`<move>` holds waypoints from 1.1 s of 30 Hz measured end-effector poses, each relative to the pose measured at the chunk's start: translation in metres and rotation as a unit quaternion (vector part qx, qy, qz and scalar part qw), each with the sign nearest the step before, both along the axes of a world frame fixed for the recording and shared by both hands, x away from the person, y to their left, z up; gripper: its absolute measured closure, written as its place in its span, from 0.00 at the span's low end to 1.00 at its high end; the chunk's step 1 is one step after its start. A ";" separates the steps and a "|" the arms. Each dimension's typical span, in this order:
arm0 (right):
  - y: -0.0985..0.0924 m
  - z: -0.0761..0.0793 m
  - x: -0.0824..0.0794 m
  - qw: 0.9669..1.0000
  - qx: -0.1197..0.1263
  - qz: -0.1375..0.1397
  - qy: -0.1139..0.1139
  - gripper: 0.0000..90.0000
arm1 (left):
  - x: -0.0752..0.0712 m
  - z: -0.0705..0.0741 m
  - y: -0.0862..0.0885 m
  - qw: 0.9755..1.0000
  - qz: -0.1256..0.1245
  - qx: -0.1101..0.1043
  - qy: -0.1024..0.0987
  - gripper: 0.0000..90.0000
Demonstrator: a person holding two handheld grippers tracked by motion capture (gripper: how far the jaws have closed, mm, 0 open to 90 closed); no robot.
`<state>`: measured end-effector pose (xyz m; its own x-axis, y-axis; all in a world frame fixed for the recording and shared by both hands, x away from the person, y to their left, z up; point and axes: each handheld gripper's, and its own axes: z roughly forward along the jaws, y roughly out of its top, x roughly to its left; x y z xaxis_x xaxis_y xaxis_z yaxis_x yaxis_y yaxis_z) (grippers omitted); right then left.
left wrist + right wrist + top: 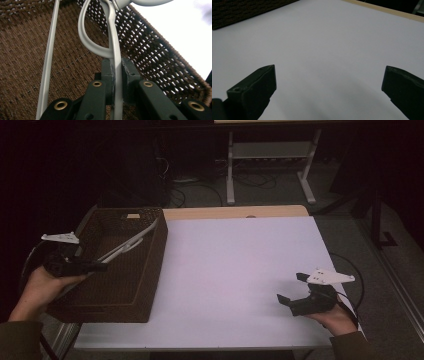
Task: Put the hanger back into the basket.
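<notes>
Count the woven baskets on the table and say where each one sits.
1. The brown woven basket stands at the table's left edge, with white tongs held over it by the left gripper.

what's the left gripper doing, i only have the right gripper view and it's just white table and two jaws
Observer: The left gripper is shut on a white hanger, its pads clamped on one thin bar.
Operator: where is that
Observer: Over the brown woven basket at the table's left edge; the hanger slants across it, with its far end near the basket's right rim.
Operator: and how does my gripper look from above
Observer: The right gripper is open with nothing between its jaws, low over the white table near the front right corner, pointing toward the basket.
</notes>
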<state>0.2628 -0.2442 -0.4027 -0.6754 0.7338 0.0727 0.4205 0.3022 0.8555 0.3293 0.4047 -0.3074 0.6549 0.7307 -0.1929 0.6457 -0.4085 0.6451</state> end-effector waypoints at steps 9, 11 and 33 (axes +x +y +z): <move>-0.001 0.001 -0.001 1.000 0.003 -0.004 -0.001 0.00 | 0.003 -0.004 0.002 1.000 0.012 0.000 -0.011 0.69; -0.001 0.001 -0.001 1.000 0.002 -0.003 0.000 0.00 | 0.003 -0.002 0.002 1.000 0.014 -0.006 -0.017 0.64; -0.003 0.015 0.000 1.000 0.016 -0.007 -0.021 0.00 | -0.007 0.024 -0.053 0.989 -0.009 -0.087 -0.120 0.24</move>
<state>0.2628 -0.2468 -0.3876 -0.6683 0.7408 0.0680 0.3884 0.2696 0.8812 0.3227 0.3522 -0.2838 0.7097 0.6878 -0.1528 0.4596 -0.2875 0.8403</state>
